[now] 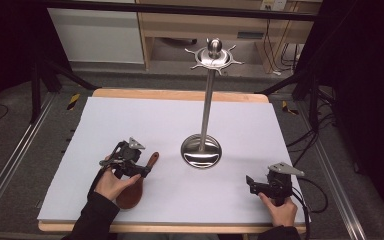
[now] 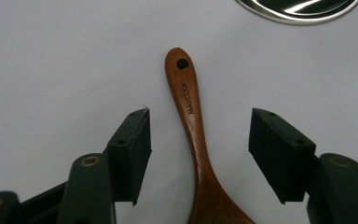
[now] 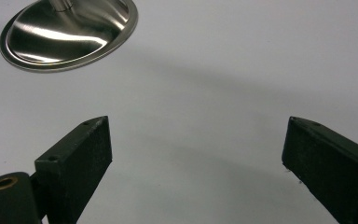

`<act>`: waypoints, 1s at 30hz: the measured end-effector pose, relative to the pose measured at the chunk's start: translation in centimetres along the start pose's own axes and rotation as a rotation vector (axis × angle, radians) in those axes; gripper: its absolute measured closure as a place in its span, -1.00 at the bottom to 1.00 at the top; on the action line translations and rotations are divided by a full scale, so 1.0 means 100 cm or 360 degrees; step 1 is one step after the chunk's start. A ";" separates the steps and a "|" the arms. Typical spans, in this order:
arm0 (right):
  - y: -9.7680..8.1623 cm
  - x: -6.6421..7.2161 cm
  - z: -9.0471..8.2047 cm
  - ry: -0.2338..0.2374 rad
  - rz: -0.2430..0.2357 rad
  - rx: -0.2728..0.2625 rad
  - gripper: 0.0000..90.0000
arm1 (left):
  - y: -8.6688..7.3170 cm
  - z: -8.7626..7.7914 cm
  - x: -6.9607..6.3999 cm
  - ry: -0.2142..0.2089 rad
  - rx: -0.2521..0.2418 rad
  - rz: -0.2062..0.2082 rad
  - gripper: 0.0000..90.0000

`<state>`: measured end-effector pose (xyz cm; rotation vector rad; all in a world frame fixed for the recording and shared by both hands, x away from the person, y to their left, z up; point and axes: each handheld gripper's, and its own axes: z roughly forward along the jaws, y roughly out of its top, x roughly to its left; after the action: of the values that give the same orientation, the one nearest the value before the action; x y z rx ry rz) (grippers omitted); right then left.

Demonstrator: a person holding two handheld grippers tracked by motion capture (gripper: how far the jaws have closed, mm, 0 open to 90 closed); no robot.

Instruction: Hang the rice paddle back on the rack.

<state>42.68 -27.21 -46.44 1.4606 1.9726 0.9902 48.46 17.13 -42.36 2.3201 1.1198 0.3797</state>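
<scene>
A brown wooden spoon (image 1: pixel 139 181) lies flat on the white table cover at the front left, its handle pointing toward the stand. In the left gripper view the spoon (image 2: pixel 193 126) runs up between the two black jaws, its handle end pierced by a hole. My left gripper (image 1: pixel 141 170) hovers over the spoon, open, its jaws on either side of the handle without touching it. A steel utensil stand (image 1: pixel 206 115) with a round base (image 1: pixel 201 151) and hooked top rises at the table's middle. My right gripper (image 1: pixel 250 182) is open at the front right over bare cover.
The stand's shiny base (image 3: pixel 70 32) lies up and to the left of the right gripper's jaws, and its rim (image 2: pixel 298 9) shows beyond the spoon's handle. The white cover (image 1: pixel 130 120) spans the wooden table. Shelving and cables lie behind the table.
</scene>
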 end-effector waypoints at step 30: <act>0.000 0.001 0.002 0.0017 -0.0001 0.0020 -0.80 | -0.008 0.026 -0.001 -0.0043 0.0307 -0.0038 0.56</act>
<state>42.75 -27.07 -46.55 1.4640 1.9902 0.9889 49.08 16.57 -45.01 2.4676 1.2170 0.2395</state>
